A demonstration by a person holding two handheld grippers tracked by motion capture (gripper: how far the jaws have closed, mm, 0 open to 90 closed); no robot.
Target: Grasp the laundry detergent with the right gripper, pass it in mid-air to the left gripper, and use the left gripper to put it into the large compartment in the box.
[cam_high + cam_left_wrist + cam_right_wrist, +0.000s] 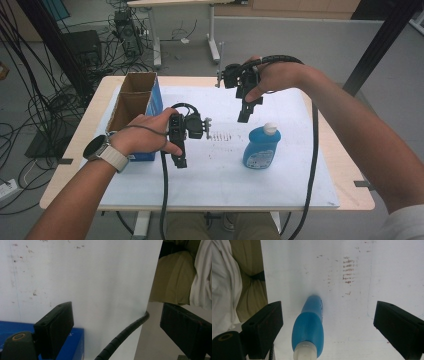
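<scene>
No text, brand or number is coming through legibly anywhere. The blue bottle (261, 148) is showing a pale label on its front, but its print is blurring into smudges. The blue box (150, 107) is carrying faint white marks on its side in the left gripper view (72, 340), too small and soft to read.

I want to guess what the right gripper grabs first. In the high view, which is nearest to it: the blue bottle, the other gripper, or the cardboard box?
1. Blue bottle, just below the right gripper.
2. Left gripper, farther left.
3. Cardboard box, at the table's left edge.
</scene>
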